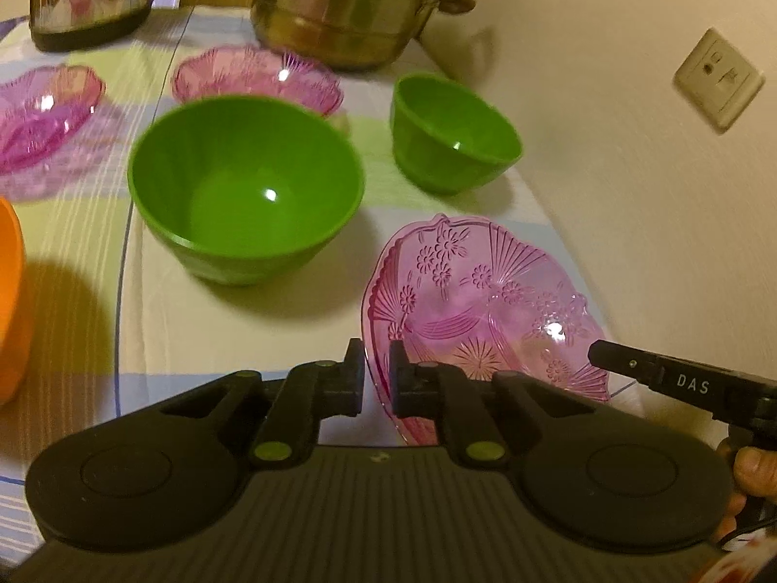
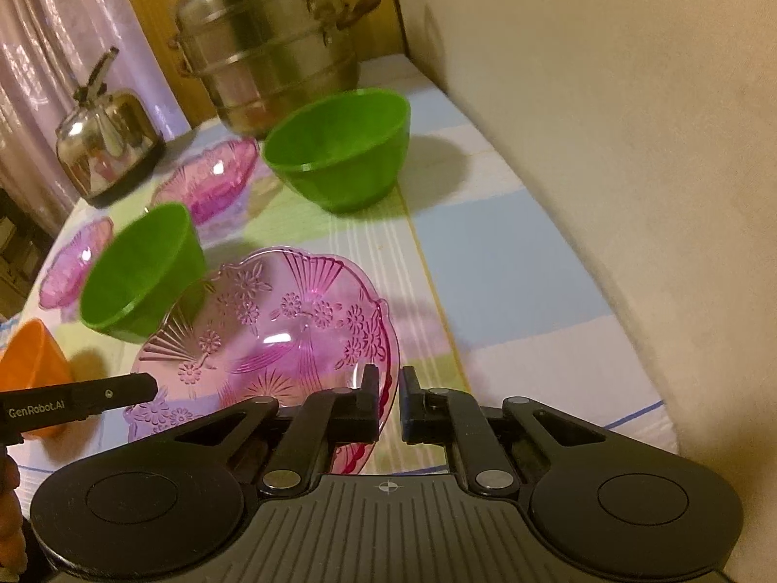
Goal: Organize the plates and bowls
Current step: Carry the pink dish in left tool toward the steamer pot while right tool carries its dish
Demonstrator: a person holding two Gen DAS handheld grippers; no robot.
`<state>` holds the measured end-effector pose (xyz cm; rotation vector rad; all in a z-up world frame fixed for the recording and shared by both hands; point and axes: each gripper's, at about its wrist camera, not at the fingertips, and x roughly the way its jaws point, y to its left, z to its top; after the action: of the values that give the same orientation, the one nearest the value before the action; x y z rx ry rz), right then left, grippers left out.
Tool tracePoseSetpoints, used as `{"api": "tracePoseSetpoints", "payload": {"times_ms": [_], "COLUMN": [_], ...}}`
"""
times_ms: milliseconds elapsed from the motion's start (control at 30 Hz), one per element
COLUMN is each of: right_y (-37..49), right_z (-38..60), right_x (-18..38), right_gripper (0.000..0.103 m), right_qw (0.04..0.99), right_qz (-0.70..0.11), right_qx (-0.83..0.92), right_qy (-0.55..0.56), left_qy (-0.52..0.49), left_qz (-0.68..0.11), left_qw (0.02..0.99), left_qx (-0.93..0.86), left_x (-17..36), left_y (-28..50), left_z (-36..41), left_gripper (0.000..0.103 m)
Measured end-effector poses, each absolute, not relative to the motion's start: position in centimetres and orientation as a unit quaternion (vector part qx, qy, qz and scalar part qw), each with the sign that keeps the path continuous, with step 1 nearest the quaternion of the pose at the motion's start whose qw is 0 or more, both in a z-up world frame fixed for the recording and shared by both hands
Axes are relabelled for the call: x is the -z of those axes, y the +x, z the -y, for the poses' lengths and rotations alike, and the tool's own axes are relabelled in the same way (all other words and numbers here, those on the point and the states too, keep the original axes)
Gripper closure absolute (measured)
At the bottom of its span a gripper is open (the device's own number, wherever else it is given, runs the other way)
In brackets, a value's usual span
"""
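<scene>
Both grippers — left gripper (image 1: 378, 379), right gripper (image 2: 389, 401) — pinch opposite rims of the pink embossed glass plate (image 1: 485, 301) at lower centre, fingers narrow; uneven lift risks it slipping onto the striped tablecloth (image 1: 87, 262).

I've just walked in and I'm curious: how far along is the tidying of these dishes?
Barely begun: nothing looks stacked. In hand: both grippers, left and right, have jaws around the nearest pink plate's rim. Left: two green bowls, two more pink plates, an orange bowl.
</scene>
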<state>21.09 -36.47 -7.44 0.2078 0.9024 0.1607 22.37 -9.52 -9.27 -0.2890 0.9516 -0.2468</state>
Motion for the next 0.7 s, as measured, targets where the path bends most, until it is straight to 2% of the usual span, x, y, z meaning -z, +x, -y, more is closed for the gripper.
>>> {"api": "tracePoseSetpoints", "payload": {"times_ms": [433,700], "right_y": [19.6,21.6], "right_z": [34.2,30.7], "right_x": [-1.2,-4.8], "right_gripper": [0.095,0.095], "right_qw": [0.910,0.915], "right_qz": [-0.388,-0.368], "right_qx": [-0.090,-0.113], "right_qy": [0.114,0.121], "left_qy": [-0.167,-0.161], "left_qz": [-0.416,-0.388], "left_qw": [0.887,0.903], "left_qx": [0.111,0.088], "left_x": [0.0,-3.7], "left_y": [22.0,23.7], "left_z": [6.2,3.0], "left_gripper": [0.095,0.095]}}
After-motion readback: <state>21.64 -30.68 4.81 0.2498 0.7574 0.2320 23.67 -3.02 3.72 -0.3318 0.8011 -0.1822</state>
